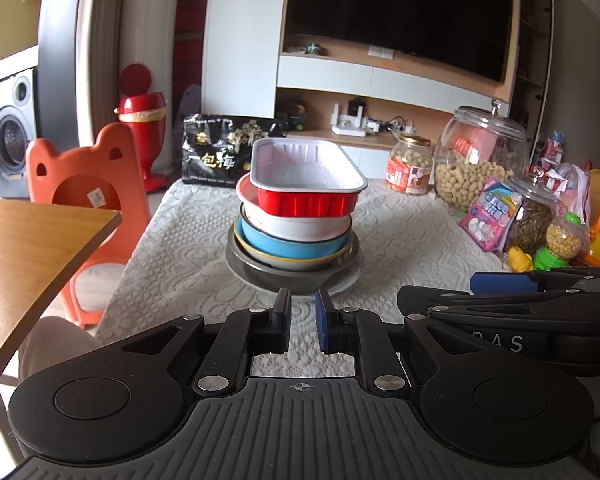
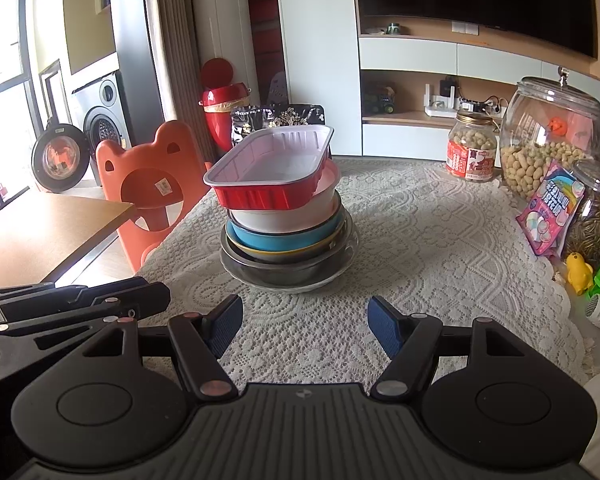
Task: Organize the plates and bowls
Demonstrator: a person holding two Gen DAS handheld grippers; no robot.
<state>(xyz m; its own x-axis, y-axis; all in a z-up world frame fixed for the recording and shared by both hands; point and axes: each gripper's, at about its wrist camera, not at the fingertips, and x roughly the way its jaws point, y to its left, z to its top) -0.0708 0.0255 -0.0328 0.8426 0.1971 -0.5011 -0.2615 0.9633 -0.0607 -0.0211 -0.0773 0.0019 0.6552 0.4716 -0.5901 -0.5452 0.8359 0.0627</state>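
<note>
Hovering low in frame before the dish stack (image 1: pixel 296 224) at the bench's (image 2: pixel 440 240) centre, the left gripper (image 1: pixel 303 322) is closed empty, the right gripper (image 2: pixel 305 326) open; next, judging by its perch, lift the foil tray (image 2: pixel 270 168).

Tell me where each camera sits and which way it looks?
Left wrist: rides the left gripper, jaws shut, facing the stack of dishes; the right gripper shows beside it.
Right wrist: rides the open right gripper, facing the same stack; the left gripper shows beside it.
Shared: stack, lace tablecloth, peanut jar.
</note>
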